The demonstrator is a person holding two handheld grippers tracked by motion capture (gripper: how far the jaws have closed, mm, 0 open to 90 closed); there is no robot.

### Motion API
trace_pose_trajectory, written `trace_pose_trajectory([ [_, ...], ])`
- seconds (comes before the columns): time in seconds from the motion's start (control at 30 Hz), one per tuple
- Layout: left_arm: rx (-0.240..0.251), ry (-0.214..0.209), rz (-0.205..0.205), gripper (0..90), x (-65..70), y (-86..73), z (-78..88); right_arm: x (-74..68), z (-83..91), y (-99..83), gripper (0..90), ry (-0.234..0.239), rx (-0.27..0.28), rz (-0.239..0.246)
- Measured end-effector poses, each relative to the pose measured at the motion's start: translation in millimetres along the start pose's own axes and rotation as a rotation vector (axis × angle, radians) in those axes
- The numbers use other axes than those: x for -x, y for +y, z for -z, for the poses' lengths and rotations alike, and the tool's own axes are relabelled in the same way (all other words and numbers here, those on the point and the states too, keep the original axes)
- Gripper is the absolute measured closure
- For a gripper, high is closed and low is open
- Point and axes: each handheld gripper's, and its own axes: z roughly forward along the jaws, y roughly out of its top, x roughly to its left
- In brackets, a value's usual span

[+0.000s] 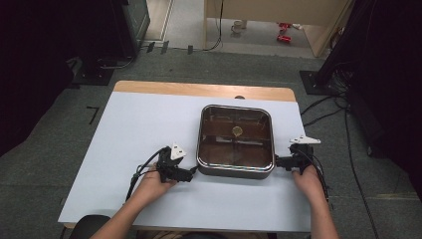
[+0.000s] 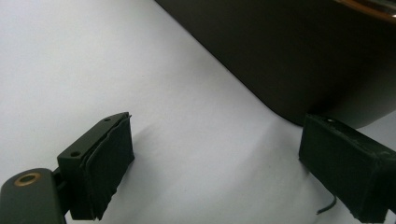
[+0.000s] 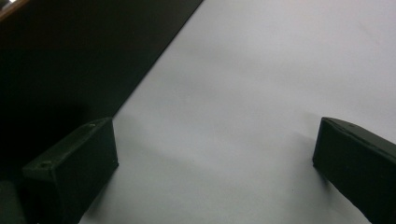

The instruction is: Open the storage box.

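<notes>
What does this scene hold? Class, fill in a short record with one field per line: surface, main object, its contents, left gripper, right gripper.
surface: white table top with a wooden strip along the far edge
main object: square dark pan with rounded corners and a metal rim, right of centre
contents: a small round pale thing near its middle; what it is cannot be told
left gripper: left gripper at the pan's near left corner, jaws open, nothing between them
right gripper: right gripper at the pan's near right corner, jaws open, empty
</notes>
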Motion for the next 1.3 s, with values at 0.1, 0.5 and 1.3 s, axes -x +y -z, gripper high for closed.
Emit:
trace_pose_trajectory([
  [0.1, -0.011, 0.000, -0.001, 9.6, 0.1, 1.5, -0.1, 0.0, 0.0, 0.0, 0.0, 0.000, 0.000, 0.000],
  [0.5, -0.152, -0.059, -0.067, 15.8, -5.3, 16.5, 4.5, 0.0, 0.0, 0.0, 0.0, 0.000, 0.000, 0.000],
  [1.3, -0.114, -0.212, -0.048, 28.5, -30.9, 46.7, 47.7, 0.0, 0.0, 0.0, 0.0, 0.000, 0.000, -0.001],
])
